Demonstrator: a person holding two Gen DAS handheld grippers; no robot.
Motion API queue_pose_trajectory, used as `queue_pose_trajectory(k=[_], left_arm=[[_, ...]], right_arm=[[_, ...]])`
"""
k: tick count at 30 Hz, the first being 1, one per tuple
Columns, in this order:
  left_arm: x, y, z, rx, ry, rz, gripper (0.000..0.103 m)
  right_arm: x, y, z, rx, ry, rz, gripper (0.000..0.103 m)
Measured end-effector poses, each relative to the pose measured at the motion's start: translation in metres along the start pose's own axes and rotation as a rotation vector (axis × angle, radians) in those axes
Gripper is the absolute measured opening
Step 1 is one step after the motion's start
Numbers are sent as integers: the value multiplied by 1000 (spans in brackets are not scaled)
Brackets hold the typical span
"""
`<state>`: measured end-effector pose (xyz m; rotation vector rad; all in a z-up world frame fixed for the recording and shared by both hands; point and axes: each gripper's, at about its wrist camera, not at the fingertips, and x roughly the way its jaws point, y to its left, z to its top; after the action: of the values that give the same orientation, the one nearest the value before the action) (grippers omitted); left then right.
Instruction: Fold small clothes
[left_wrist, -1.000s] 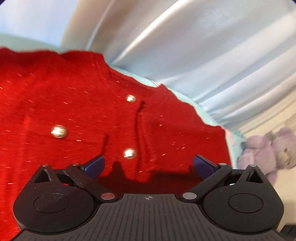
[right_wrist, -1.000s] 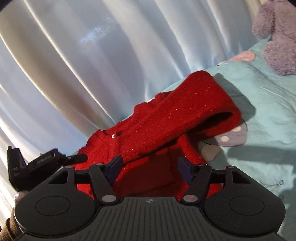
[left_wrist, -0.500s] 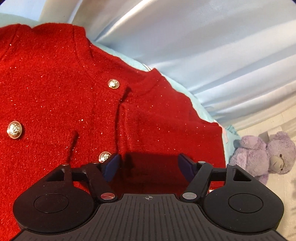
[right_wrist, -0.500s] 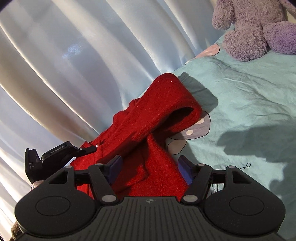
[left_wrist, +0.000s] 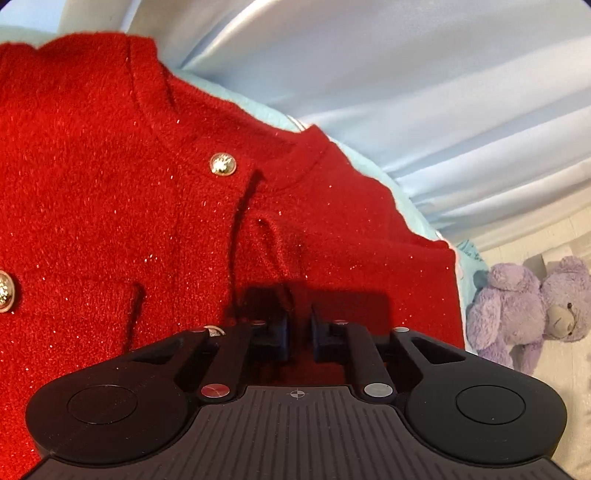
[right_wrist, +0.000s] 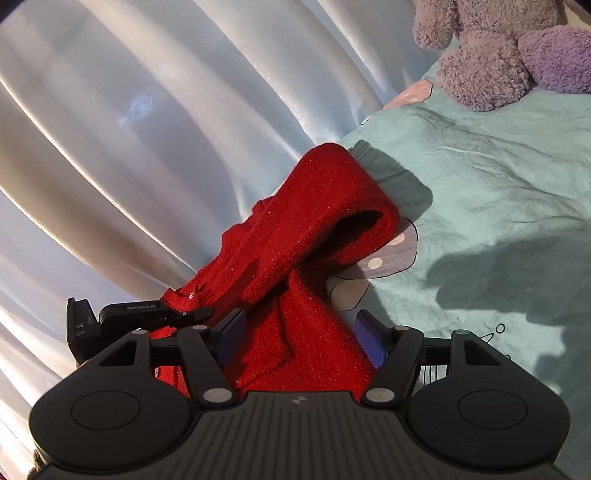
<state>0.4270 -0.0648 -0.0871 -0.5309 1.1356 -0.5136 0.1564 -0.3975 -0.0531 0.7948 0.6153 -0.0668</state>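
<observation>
A red knit cardigan with gold buttons lies on a teal bedsheet. My left gripper is shut on a pinch of the cardigan's front, just right of the button placket. In the right wrist view the cardigan is bunched, with one sleeve arched up over the sheet. My right gripper is open, its blue pads either side of the red fabric near its lower edge. The left gripper shows at the left, on the cardigan.
A purple teddy bear sits at the right, also at the top right of the right wrist view. Pale blue curtains hang close behind the bed. A mushroom print marks the sheet beside the sleeve.
My left gripper's jaws have closed onto the cardigan front, and it has moved in closer. My right gripper has shifted slightly; it stays open over the fabric.
</observation>
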Motion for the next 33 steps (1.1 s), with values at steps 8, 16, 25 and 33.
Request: queue_pose_trajectory(k=[8,16,25,33], left_arm=[[-62,-9,0,48,-101,-27,12],[-134,39,2,44,-220,137,12],[-125,96,-9,-52,-205,184,28],[-120,107,-7,-114,-210,120,12]], right_arm=[[1,9,6,-30,-25,14,55],[10,17,4,-48,-1,45,52],[44,22,8,-29,59,60,52],[78,6,19,176,84,119,53]])
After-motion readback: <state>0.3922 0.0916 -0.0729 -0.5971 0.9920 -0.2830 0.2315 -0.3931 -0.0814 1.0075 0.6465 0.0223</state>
